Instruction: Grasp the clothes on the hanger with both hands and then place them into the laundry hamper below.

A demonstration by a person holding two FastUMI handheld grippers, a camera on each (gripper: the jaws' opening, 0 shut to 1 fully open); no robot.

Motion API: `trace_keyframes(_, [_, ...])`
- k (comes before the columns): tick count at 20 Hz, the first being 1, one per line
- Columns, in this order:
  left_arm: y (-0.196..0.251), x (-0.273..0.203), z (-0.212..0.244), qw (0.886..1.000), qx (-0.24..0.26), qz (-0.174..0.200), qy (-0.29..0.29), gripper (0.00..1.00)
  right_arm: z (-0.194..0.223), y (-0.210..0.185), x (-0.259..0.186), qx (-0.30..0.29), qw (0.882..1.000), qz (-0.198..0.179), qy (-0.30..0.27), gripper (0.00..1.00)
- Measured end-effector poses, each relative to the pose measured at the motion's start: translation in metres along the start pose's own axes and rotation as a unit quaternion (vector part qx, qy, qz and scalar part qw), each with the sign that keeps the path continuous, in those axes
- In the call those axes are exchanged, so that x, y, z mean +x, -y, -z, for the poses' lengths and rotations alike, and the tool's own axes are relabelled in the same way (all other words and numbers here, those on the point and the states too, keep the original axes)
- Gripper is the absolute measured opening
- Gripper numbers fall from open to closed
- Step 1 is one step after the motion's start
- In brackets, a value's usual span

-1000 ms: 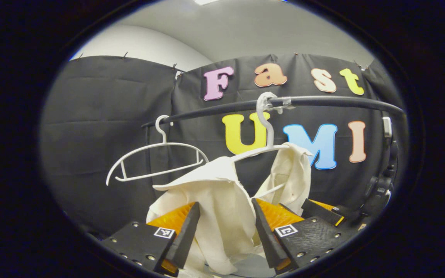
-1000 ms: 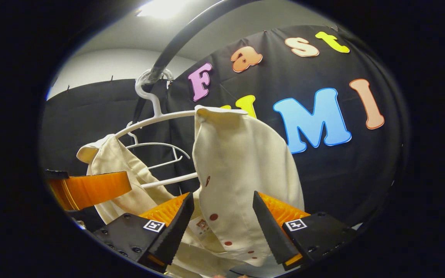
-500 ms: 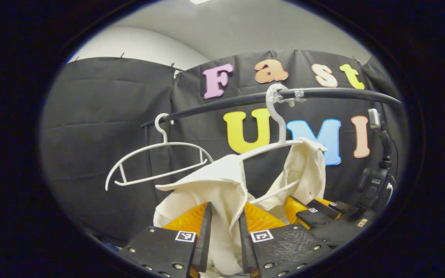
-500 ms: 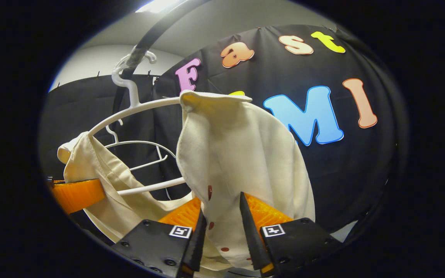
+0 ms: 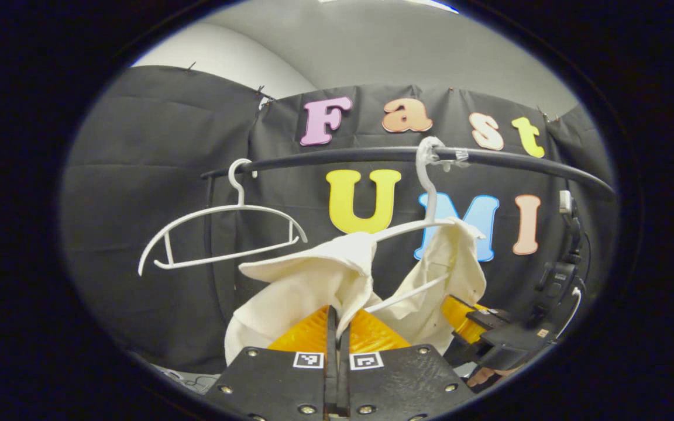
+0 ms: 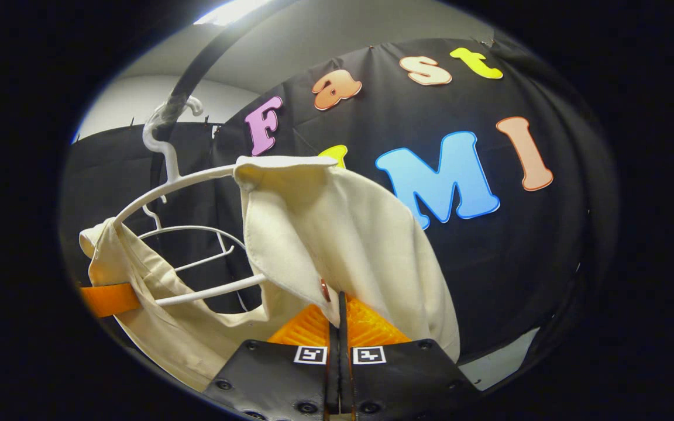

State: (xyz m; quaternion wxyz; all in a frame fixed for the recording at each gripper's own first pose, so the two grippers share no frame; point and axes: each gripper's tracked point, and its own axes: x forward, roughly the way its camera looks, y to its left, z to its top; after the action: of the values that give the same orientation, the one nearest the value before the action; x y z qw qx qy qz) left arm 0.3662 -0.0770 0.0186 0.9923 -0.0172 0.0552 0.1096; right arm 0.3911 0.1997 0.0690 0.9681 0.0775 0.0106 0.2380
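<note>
A cream shirt [image 5: 308, 280] hangs over a white hanger [image 5: 416, 225] hooked on a black rail [image 5: 372, 155]. My left gripper [image 5: 337, 327] is shut on the shirt's left shoulder, the cloth pinched between its closed fingers. In the right gripper view the same shirt [image 6: 337, 234] drapes over the hanger [image 6: 179, 184], and my right gripper [image 6: 337, 318] is shut on its front edge beside a red button [image 6: 324, 289]. The right gripper [image 5: 489, 336] also shows at the lower right of the left gripper view, held by a hand.
An empty white hanger [image 5: 220, 231] hangs on the rail to the left of the shirt. A camera on a stand [image 5: 559, 275] sits at the right end of the rail. The other gripper's finger [image 6: 109, 298] shows at the left of the right gripper view.
Both grippers went from open around the shirt's cloth to fully closed on it. The hanger and shirt have shifted slightly in both views.
</note>
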Motion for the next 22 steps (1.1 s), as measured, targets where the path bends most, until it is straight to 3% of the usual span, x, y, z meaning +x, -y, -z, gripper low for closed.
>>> trace_keyframes(7, [-0.023, -0.033, -0.037, 0.999, -0.010, -0.007, 0.035, 0.01, -0.029, 0.040, -0.003, -0.005, 0.997, 0.062, 0.049, 0.02])
trace_keyframes(10, [-0.032, -0.037, -0.040, 0.999, -0.027, -0.007, 0.035, 0.01, -0.037, 0.050, -0.002, 0.010, 0.995, 0.079, 0.061, 0.02])
trace_keyframes(13, [-0.056, -0.052, -0.060, 0.998, -0.010, -0.029, 0.056, 0.00, -0.047, 0.057, -0.005, -0.006, 0.993, 0.096, 0.076, 0.02])
trace_keyframes(16, [-0.073, -0.055, -0.076, 0.998, -0.014, -0.025, 0.064, 0.00, -0.058, 0.059, -0.006, 0.008, 0.991, 0.103, 0.084, 0.02])
trace_keyframes(19, [-0.058, -0.064, -0.047, 0.997, -0.070, 0.025, 0.020, 0.02, -0.064, 0.048, -0.009, -0.001, 0.991, 0.096, 0.088, 0.02])
trace_keyframes(21, [-0.058, -0.093, -0.017, 0.996, -0.082, 0.031, 0.000, 0.01, -0.061, 0.038, -0.014, -0.018, 0.992, 0.085, 0.089, 0.02])
trace_keyframes(22, [-0.050, -0.102, -0.008, 0.996, -0.085, 0.033, -0.002, 0.13, -0.057, 0.034, -0.016, -0.023, 0.993, 0.081, 0.088, 0.02])
